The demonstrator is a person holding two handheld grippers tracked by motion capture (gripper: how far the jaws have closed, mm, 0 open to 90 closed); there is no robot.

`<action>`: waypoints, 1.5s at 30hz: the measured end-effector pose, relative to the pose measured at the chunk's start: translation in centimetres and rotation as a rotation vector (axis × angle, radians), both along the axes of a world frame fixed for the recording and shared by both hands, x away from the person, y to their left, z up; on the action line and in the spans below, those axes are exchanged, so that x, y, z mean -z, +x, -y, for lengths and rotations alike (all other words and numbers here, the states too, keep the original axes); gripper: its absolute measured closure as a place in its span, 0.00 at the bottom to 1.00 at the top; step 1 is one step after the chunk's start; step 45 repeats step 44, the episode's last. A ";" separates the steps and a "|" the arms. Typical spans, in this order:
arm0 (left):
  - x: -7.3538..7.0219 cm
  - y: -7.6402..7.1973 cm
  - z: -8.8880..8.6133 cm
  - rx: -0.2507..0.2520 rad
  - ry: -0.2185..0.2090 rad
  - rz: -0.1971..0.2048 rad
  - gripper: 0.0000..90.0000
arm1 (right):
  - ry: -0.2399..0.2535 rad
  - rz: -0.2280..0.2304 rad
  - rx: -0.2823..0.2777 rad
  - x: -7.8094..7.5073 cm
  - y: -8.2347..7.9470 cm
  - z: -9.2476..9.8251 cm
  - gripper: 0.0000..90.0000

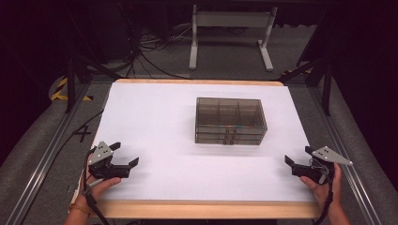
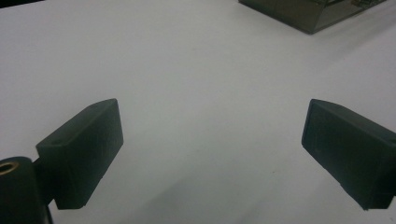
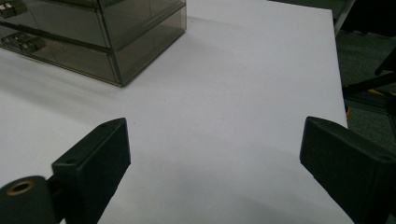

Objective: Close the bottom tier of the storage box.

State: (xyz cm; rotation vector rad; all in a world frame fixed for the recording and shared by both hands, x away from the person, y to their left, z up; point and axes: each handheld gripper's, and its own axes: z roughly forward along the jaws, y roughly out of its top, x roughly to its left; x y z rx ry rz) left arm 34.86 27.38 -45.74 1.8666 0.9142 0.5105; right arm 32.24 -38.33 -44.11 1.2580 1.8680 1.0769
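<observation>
Gripper left (image 1: 126,153) gapes near crosswise-lying box (image 1: 230,121), latches (image 1: 228,137) facing person.

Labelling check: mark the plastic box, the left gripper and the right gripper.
plastic box (image 1: 230,107), high view, on its lid.
left gripper (image 1: 125,154), high view, midway between its open fingertips.
right gripper (image 1: 297,155), high view, midway between its open fingertips.
</observation>
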 end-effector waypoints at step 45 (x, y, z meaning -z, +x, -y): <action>0.0 0.2 0.2 0.000 0.026 -0.021 0.09 | -0.049 -0.031 0.021 0.1 0.4 -0.5 0.08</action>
